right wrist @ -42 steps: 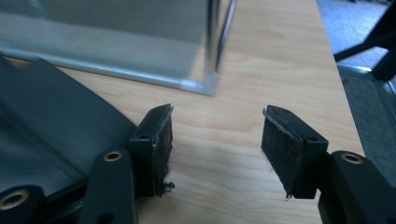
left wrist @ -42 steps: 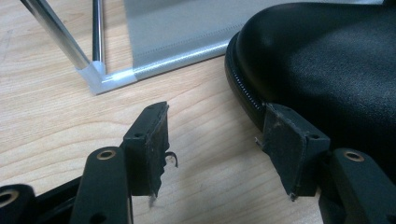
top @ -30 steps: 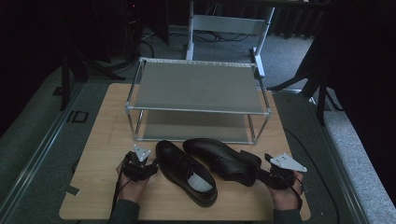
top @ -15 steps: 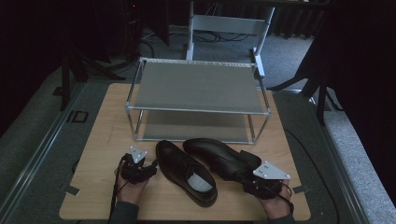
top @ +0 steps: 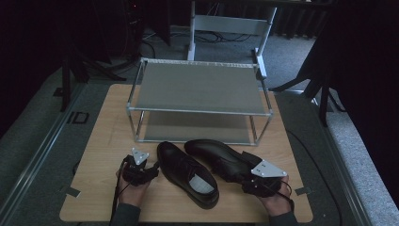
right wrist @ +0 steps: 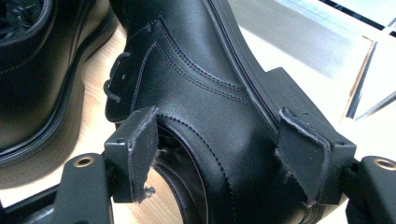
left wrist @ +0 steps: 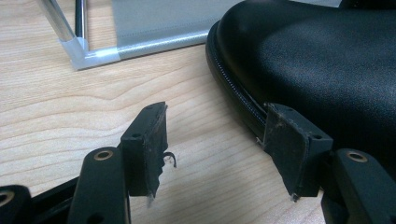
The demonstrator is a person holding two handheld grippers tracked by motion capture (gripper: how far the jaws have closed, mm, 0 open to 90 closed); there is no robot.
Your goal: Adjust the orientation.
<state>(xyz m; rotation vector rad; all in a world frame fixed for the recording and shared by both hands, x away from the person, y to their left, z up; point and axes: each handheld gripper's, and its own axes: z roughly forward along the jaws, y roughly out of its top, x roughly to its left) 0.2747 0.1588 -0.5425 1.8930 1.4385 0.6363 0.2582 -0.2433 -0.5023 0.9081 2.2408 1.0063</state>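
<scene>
Two black leather shoes lie on the wooden table in front of a metal rack. The left shoe [top: 188, 172] stands upright. The right shoe [top: 219, 157] lies tipped on its side. My left gripper [top: 151, 170] is open beside the upright shoe's toe [left wrist: 327, 60], with the right pad [left wrist: 289, 140] against the sole's edge and bare wood between the jaws. My right gripper [top: 247, 181] is open around the tipped shoe's heel [right wrist: 219, 93]: one pad [right wrist: 140, 149] at the shoe's opening, the other [right wrist: 308, 158] by the sole.
A two-shelf metal rack [top: 197, 111] stands at the middle of the table, its corner post [left wrist: 93, 56] close ahead of my left gripper. A grey chair frame [top: 230, 23] stands behind the table. Bare wood lies left of the rack and along the front edge.
My right gripper has moved in leftward from the table's right side and now straddles the tipped shoe's heel. The left gripper has barely shifted.
</scene>
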